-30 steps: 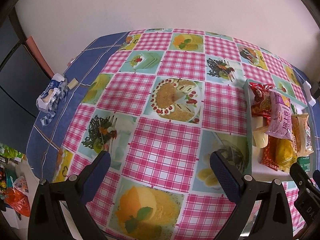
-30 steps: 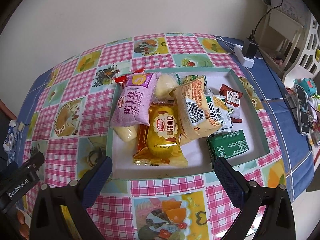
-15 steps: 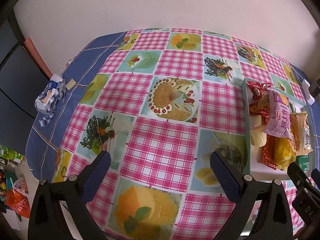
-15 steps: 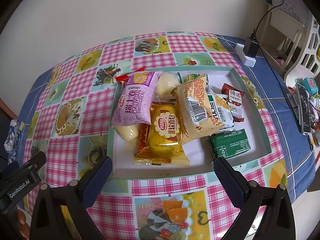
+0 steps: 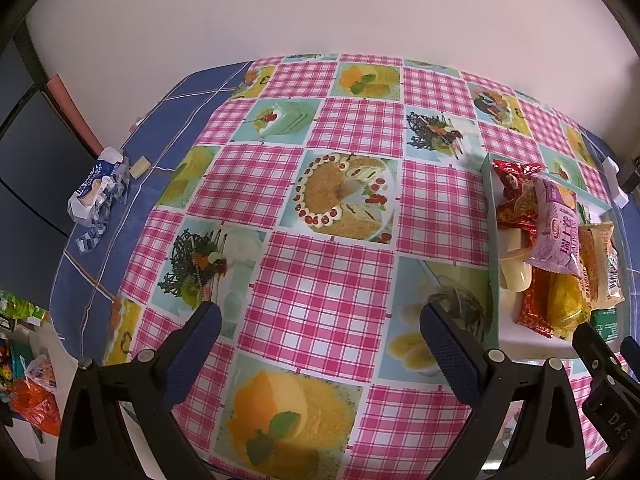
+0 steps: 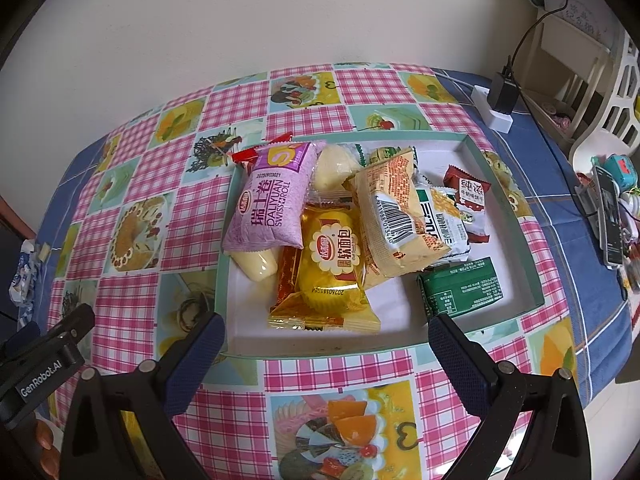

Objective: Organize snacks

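Both views are bright and evenly lit by soft, diffuse light; shadows are faint. Fisheye bending curves the table point(image 5: 320, 272) edges and darkens the corners. Glare glints off the yellow wrapper point(image 6: 332, 264). Focus stays sharp, with no motion blur

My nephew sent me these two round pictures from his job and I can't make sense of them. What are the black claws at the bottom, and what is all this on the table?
Each claw is a hand-held two-finger gripper with a wide-angle camera looking along its fingers. One picture comes from the left gripper, the other from the right gripper. Both are open and hold nothing. The right one faces a shallow tray of packaged snacks, including a purple Swiss roll packet and a green packet. The left one faces the bare checked tablecloth beside the tray.
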The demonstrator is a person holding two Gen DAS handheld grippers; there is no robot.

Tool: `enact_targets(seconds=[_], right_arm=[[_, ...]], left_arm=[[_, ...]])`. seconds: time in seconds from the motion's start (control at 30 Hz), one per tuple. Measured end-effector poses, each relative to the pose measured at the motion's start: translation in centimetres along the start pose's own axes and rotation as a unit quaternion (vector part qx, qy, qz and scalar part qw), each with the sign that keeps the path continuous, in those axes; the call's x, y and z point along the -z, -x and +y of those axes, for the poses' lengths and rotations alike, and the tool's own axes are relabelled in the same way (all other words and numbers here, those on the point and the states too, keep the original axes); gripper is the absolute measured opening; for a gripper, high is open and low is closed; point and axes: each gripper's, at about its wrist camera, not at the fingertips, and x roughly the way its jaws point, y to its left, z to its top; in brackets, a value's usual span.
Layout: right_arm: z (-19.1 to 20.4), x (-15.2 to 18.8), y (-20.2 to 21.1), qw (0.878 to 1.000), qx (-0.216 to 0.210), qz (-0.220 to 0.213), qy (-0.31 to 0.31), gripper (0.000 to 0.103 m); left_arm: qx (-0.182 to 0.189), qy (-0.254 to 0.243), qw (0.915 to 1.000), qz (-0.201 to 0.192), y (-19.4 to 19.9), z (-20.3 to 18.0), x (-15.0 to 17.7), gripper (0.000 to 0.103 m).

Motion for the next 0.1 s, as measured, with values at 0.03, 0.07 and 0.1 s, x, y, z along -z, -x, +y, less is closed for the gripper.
enact_targets(seconds=[0.03, 0.07, 0.1], right_arm=[[0.0, 0.0, 0.0, 1.0, 0.0, 0.0, 0.0, 0.103], [0.01, 0.01, 0.01, 1.0, -0.001, 0.0, 0.0, 0.103], [0.06, 0.04, 0.01, 1.0, -0.001, 0.0, 0.0, 0.103]], left_arm=[[0.0, -0.001, 1.0, -0.005, 0.19, -0.03, 0.02, 0.1], [0.0, -0.002, 1.0, -0.007, 0.28, -0.06, 0.0, 0.1], [0.002, -0.004, 1.0, -0.009, 0.34, -0.11, -0.01, 0.1]])
